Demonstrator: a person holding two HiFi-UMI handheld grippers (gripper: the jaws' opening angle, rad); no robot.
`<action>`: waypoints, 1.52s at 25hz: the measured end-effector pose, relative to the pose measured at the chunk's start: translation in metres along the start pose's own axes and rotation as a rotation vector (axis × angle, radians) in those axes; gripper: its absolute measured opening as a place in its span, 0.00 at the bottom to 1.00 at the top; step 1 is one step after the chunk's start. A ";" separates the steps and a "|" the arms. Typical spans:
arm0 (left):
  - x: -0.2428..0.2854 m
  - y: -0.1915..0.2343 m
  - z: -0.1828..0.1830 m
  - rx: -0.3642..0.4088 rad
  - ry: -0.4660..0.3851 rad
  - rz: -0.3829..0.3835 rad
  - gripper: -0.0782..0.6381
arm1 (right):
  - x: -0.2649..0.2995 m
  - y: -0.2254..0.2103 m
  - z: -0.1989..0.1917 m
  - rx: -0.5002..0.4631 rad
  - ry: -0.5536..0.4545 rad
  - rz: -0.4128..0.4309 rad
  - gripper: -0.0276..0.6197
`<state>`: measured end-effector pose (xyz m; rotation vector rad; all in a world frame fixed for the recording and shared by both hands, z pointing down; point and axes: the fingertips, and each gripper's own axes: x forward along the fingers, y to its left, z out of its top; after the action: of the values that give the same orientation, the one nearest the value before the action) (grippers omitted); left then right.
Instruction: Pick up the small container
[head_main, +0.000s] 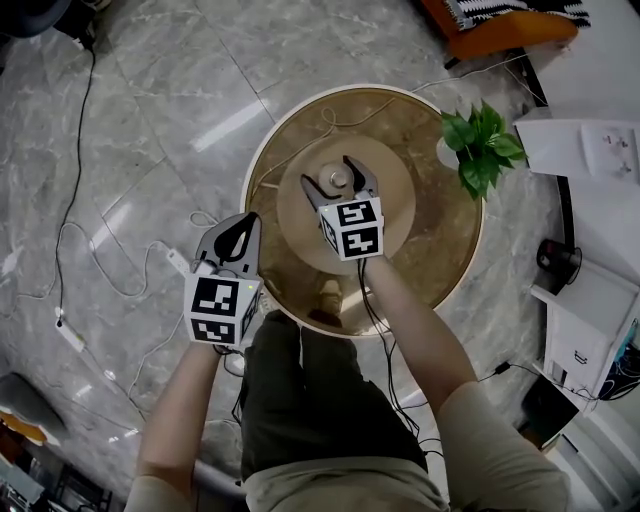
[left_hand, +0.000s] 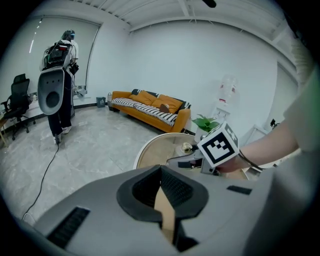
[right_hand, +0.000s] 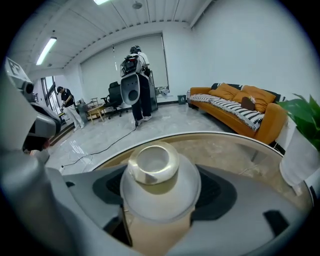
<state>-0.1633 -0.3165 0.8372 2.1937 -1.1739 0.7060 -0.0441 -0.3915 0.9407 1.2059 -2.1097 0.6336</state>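
The small container (head_main: 340, 180), white with a shiny ring-shaped top, stands at the middle of a raised tan disc (head_main: 395, 210) on the round table (head_main: 435, 245). My right gripper (head_main: 338, 186) reaches over the disc, open, one finger on each side of the container. In the right gripper view the container (right_hand: 157, 175) fills the space between the dark pads (right_hand: 220, 192), and I see no firm squeeze. My left gripper (head_main: 240, 232) hangs over the table's left rim, shut and empty. In the left gripper view its jaws (left_hand: 161, 195) leave only a thin slit, and the container (left_hand: 187, 147) is small and far off.
A potted green plant (head_main: 482, 148) stands on the table's right edge, close to my right forearm. Cables (head_main: 75, 250) and a power strip (head_main: 70, 335) lie on the marble floor at left. An orange sofa (head_main: 500, 30) is at the back, with white furniture (head_main: 590, 300) at right.
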 end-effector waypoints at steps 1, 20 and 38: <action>-0.001 0.002 -0.001 -0.001 0.002 0.003 0.12 | 0.000 0.000 0.000 -0.008 0.010 0.004 0.54; -0.142 -0.042 0.161 0.067 -0.136 0.066 0.12 | -0.217 0.048 0.165 -0.044 -0.109 0.049 0.54; -0.350 -0.179 0.292 0.287 -0.344 0.051 0.12 | -0.494 0.118 0.277 -0.194 -0.235 0.150 0.54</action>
<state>-0.1237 -0.2312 0.3572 2.6112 -1.3705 0.5593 -0.0308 -0.2339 0.3845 1.0643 -2.4123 0.3540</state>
